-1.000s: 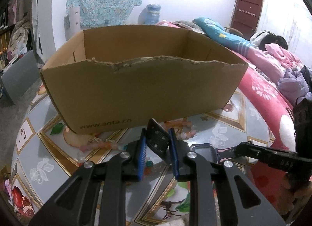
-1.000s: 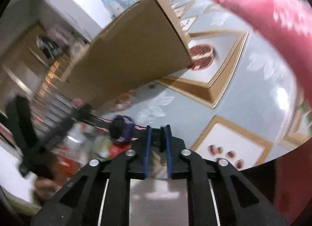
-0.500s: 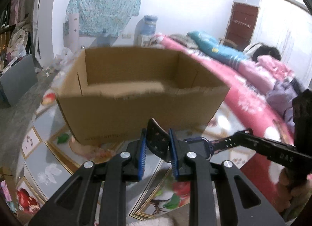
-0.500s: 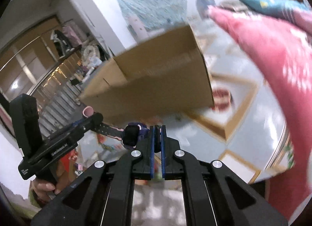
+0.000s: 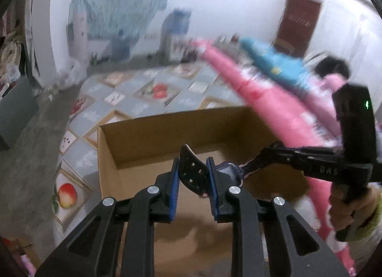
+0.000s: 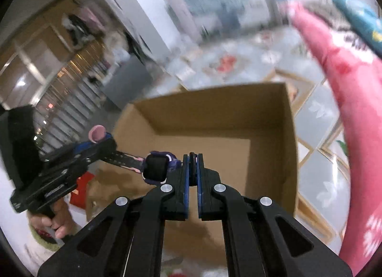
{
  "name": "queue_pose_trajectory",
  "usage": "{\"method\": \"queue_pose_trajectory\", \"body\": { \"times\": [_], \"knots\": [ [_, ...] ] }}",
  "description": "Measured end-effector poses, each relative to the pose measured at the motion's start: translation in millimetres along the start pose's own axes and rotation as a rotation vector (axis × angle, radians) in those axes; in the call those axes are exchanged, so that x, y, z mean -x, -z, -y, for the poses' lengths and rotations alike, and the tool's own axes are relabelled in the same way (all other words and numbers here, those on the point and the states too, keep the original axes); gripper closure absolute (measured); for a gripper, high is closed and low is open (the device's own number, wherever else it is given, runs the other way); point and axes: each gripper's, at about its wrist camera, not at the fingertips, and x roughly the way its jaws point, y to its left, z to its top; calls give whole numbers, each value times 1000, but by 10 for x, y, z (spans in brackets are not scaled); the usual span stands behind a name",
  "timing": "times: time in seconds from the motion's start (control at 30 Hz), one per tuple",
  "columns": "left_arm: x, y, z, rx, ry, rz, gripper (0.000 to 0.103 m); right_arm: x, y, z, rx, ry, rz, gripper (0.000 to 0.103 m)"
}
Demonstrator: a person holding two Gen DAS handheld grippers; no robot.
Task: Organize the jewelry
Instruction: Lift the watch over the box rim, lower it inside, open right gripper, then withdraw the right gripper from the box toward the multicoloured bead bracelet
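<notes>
From the left wrist view, the left gripper [image 5: 193, 176] pinches one dark, hole-punched strap end of a purple wristwatch with a pink-lined band [image 5: 225, 173]. The right gripper [image 5: 262, 157] reaches in from the right and grips its other strap. The watch hangs between them, above the open brown cardboard box [image 5: 167, 138]. What shows of the box floor is bare, so I judge the sorting barely begun, with this watch not yet let go. The near box wall lies under the fingers; the far and left walls stand well apart from the watch, leaving free room to lower it.

From the right wrist view, the right gripper [image 6: 193, 169] is pressed nearly together on the thin strap end, and the watch [image 6: 156, 169] sits just left of it. The left gripper [image 6: 95, 148] holds the far strap. A pink quilt [image 6: 346, 100] lies right of the box [image 6: 214, 114].
</notes>
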Motion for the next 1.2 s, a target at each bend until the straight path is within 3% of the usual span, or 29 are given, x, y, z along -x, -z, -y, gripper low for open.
{"method": "queue_pose_trajectory", "body": {
  "times": [0.13, 0.27, 0.43, 0.57, 0.7, 0.87, 1.03, 1.13, 1.2],
  "knots": [
    [-546, -197, -175, 15, -26, -147, 82, -429, -266, 195, -41, 49, -93, 99],
    [-862, -303, -260, 9, -84, -201, 79, -697, -452, 276, -28, 115, -122, 99],
    [-1057, -308, -240, -17, -121, -252, 57, -812, -515, 284, 7, 199, -130, 94],
    [-981, -325, -209, -16, -138, -208, 42, -665, -492, 260, 17, 209, -104, 90],
    [-736, -319, -141, -26, -136, -161, 37, -366, -489, 205, 24, 196, -21, 87],
    [-68, -169, -45, -53, -131, -35, 22, 480, -202, -1, 81, 116, 154, 79],
    [690, 371, -32, -32, -128, 45, 11, 1204, 504, -159, 154, 35, 271, 64],
    [914, 791, -51, -9, -123, 49, 6, 1344, 944, -175, 155, 10, 286, 57],
    [882, 1100, -74, 12, -172, 14, 6, 1301, 1177, -168, 139, 7, 274, 56]
  ]
}}
